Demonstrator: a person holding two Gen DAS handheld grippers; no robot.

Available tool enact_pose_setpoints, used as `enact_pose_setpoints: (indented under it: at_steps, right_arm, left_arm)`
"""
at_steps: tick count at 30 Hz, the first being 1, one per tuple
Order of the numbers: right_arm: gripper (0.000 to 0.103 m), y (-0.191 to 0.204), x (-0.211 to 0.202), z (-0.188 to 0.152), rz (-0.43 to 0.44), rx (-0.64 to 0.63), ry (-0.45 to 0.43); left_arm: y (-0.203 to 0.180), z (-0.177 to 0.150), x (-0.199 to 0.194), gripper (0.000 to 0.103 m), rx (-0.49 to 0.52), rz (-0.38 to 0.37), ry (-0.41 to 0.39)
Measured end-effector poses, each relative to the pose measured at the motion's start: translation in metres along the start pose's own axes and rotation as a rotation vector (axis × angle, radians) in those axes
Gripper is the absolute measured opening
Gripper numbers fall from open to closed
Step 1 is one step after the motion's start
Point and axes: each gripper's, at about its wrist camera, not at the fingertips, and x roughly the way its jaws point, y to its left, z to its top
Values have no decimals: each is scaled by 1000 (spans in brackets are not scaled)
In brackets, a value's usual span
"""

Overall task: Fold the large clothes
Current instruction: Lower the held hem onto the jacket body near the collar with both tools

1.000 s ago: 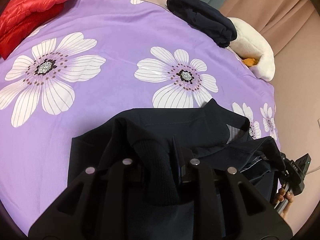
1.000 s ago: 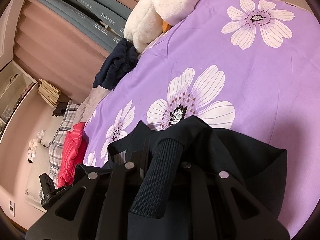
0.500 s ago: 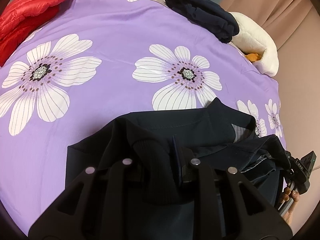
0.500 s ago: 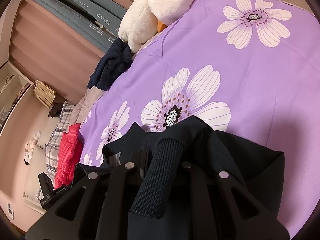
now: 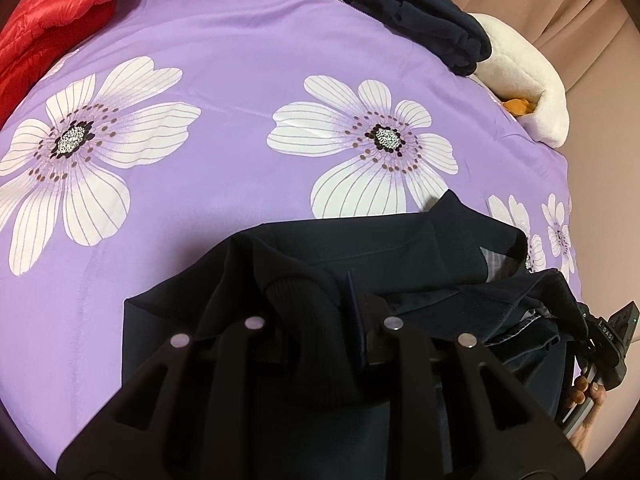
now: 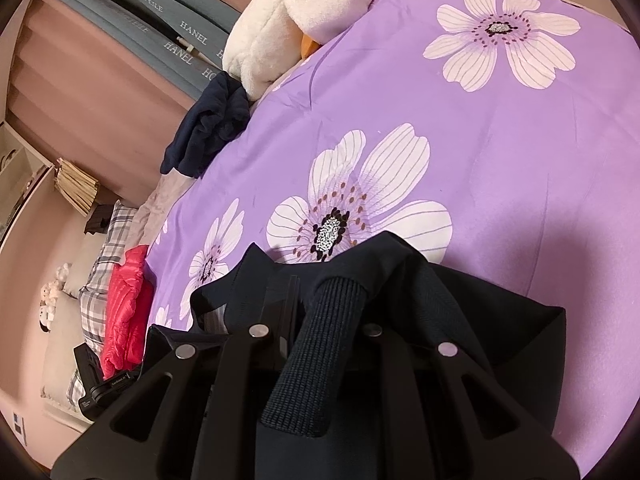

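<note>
A dark navy jacket [image 5: 372, 248] with ribbed cuffs hangs between my two grippers over the purple flowered bedspread [image 5: 224, 72]. My left gripper [image 5: 316, 316] is shut on one ribbed cuff and the fabric around it. My right gripper [image 6: 316, 312] is shut on the other ribbed cuff [image 6: 320, 344]. The jacket [image 6: 460, 304] droops onto the bedspread [image 6: 480, 128] ahead of both grippers. The right gripper's body shows at the right edge of the left wrist view [image 5: 608, 344], the left gripper's body at the lower left of the right wrist view [image 6: 100, 384].
A red down jacket [image 5: 52, 12] lies at the far left, also in the right wrist view [image 6: 128, 312]. A folded navy garment [image 5: 420, 8] and a white plush toy [image 5: 528, 92] lie at the far edge. Plaid pillows [image 6: 100, 264] and curtains [image 6: 100, 80] stand beyond.
Both grippers have moved forward over the bedspread with the jacket held; the flowers and far objects have shifted downward and nearer in both views. The grips are unchanged.
</note>
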Motion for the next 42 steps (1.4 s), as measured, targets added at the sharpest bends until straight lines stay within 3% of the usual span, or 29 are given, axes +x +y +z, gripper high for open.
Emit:
enact_pose_setpoints:
  at_steps: [31, 39, 42]
  right_arm:
    - [16, -9, 16, 7, -12, 29, 53]
    - [21, -11, 18, 8, -7, 46, 68]
    - [27, -12, 18, 8, 2, 59, 73]
  left_arm:
    - [-1, 11, 20, 25, -11, 27, 32]
    - [-4, 11, 22, 34, -11, 25, 33]
    - [-7, 11, 22, 50, -10, 11, 28]
